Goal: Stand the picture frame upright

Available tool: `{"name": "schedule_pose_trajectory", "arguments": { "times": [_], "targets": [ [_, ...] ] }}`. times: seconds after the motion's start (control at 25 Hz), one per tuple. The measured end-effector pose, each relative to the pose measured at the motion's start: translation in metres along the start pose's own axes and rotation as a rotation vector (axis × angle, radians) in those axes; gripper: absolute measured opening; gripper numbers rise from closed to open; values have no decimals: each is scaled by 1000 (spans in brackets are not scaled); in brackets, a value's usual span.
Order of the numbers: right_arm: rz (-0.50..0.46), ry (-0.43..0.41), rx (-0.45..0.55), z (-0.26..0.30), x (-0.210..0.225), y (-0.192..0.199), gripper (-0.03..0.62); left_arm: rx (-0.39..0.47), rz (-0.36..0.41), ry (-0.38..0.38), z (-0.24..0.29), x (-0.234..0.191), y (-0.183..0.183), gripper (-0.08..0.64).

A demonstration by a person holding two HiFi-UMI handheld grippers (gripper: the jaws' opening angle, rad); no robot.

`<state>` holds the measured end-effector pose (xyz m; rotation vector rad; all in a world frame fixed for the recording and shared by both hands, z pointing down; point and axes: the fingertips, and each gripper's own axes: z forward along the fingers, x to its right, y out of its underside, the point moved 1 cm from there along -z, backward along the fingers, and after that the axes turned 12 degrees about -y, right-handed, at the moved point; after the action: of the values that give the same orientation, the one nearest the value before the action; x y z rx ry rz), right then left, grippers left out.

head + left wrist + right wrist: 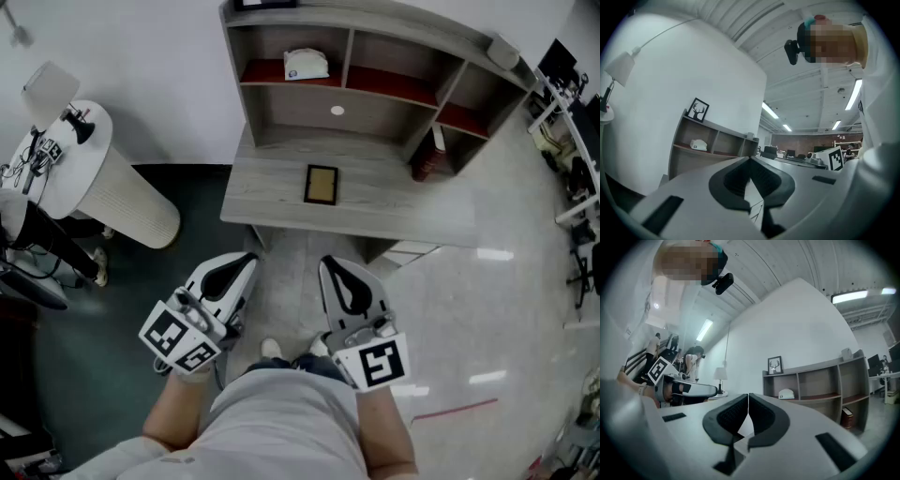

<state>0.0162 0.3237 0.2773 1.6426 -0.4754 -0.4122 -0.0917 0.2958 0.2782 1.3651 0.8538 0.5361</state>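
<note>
Left tool [249,260] and right tool [326,263], closed empty, point level toward flat picture frame [321,185].

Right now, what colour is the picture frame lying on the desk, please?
Flat picture frame: dark border, tan centre; head view.

We can read no words, numbers or brand names in any view. The left cube [178,339] on the left gripper [248,258] and the right cube [373,363] on the right gripper [325,262] carry only black-and-white square markers, patterns rather than letters. The white bundle [306,64] on the shelf [375,112] bears a mark too small for us to read.
</note>
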Motion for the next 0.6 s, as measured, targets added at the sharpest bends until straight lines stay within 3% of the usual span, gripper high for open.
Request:
{"name": "schedule_pose_trajectory", "arguments": {
  "times": [0.24,0.4,0.6],
  "targets": [
    [-22,-22,15,-9,23,-4,20,-24,50,-10,25,13,6,14],
    [-87,-68,-38,-12,35,-1,18,-40,72,-19,43,23,9,14],
    [-28,-104,4,-30,58,-6,20,-38,69,-16,65,38,14,14]
  ]
}}
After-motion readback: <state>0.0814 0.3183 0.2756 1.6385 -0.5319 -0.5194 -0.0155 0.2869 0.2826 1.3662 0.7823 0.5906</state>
